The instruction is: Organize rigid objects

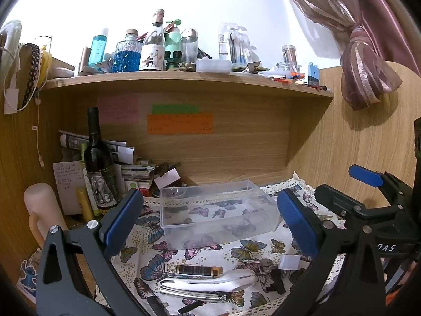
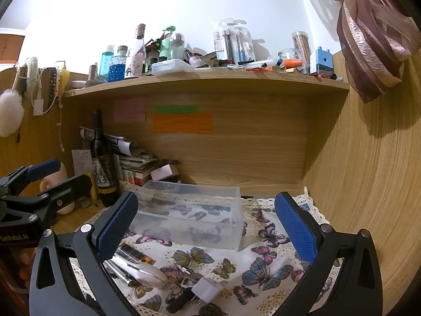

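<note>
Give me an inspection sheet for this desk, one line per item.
Surface: butterfly cloth over a wooden desk.
Job's things: clear plastic box holds nothing; spoon, white plug, gold-ended bar loose on the cloth.
Clutter: wine bottle, papers at the back left.
Grippers: left gripper and right gripper both open, holding nothing.
Cables: white cord hangs at the left wall.
Surroundings: crowded shelf, curtain.

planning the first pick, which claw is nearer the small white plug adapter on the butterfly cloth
Right. The right claw hangs almost directly over the small white plug adapter; the left claw is off to the adapter's left, above the white spoon.
</note>
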